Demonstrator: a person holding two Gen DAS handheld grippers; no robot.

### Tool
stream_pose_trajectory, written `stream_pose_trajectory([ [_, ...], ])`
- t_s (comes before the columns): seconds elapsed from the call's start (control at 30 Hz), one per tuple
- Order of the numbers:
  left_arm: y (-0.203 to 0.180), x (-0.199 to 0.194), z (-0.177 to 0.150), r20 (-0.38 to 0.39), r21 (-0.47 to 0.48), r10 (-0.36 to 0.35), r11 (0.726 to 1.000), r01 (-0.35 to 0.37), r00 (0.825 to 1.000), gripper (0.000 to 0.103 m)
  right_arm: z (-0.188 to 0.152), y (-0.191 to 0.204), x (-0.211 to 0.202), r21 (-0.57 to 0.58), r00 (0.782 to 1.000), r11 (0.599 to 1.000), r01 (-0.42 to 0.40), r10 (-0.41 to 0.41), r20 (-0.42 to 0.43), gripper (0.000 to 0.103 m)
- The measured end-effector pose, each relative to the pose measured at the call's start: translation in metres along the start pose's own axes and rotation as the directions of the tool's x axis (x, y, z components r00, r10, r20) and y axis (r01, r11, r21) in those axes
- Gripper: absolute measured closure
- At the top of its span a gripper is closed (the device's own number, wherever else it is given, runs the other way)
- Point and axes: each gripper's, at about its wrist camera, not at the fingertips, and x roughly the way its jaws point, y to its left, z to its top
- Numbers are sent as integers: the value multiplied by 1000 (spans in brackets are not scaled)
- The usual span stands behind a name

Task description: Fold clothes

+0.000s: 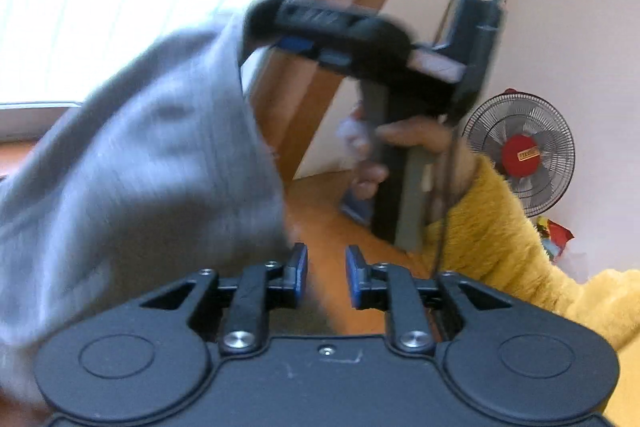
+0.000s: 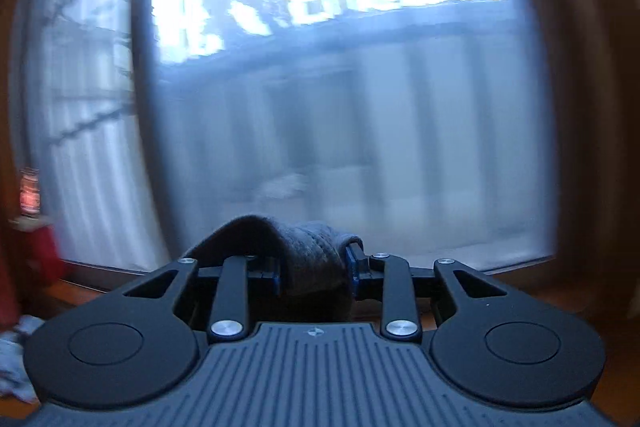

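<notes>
A grey knit garment (image 1: 152, 155) hangs in the air at the left of the left wrist view. My left gripper (image 1: 327, 267) stands open just right of the cloth's edge, and only orange wood shows between its blue pads. Above it, a hand in a fuzzy yellow sleeve (image 1: 492, 239) holds my right gripper (image 1: 260, 23), whose tips meet the top of the garment. In the right wrist view, the right gripper (image 2: 314, 269) is shut on a bunched fold of the grey garment (image 2: 304, 247), raised in front of a window.
A standing fan (image 1: 524, 155) with a red hub is by the white wall at right, colourful packets (image 1: 554, 235) below it. A wooden frame (image 1: 320, 87) runs diagonally behind. A large window (image 2: 340, 107) fills the right wrist view, with a red object (image 2: 36, 255) and loose cloth (image 2: 16, 359) at left.
</notes>
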Motion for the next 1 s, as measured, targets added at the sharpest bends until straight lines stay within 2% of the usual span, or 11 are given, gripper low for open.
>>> stream_pose_trajectory([
  [0.03, -8, 20, 2, -15, 10, 33, 999, -33, 999, 32, -5, -20, 8, -18, 998, 999, 52, -52, -28, 73],
  [0.07, -16, 39, 1, -42, 20, 81, 997, -80, 996, 13, -15, -42, 21, -57, 988, 991, 119, -124, -88, 66],
  [0.1, -22, 55, -2, -71, 25, 119, 993, -118, 990, 13, -28, -66, 36, -112, 966, 976, 188, -204, -159, 42],
  [0.13, -26, 69, -7, -104, 20, 144, 990, -142, 984, 13, -40, -89, 52, -170, 932, 953, 250, -285, -224, 31],
  [0.23, -25, 84, -25, -155, -11, 203, 978, -207, 967, 13, -87, -136, 65, -229, 844, 930, 289, -360, -397, 31],
  [0.43, -2, 47, -56, -211, -149, 421, 878, -455, 882, 13, -125, -151, 5, -109, 873, 977, 182, -212, -438, 27],
  [0.57, 22, 12, -68, -241, -204, 586, 749, -631, 774, 13, -134, -148, -31, 33, 882, 994, 100, -73, -466, 27],
  [0.67, 28, -11, -81, -286, -224, 650, 669, -709, 704, 13, -147, -127, -40, 149, 854, 989, -7, 83, -513, 27],
  [0.73, 28, -25, -90, -309, -227, 663, 645, -730, 682, 13, -156, -118, -53, 220, 826, 973, -73, 182, -533, 27],
  [0.9, 20, -26, -107, -361, -192, 651, 649, -736, 668, 13, -178, -82, -67, 266, 762, 947, -181, 306, -571, 27],
  [1.0, 15, -6, -113, -349, -173, 606, 707, -685, 714, 13, -188, -57, -60, 239, 738, 948, -210, 314, -597, 27],
])
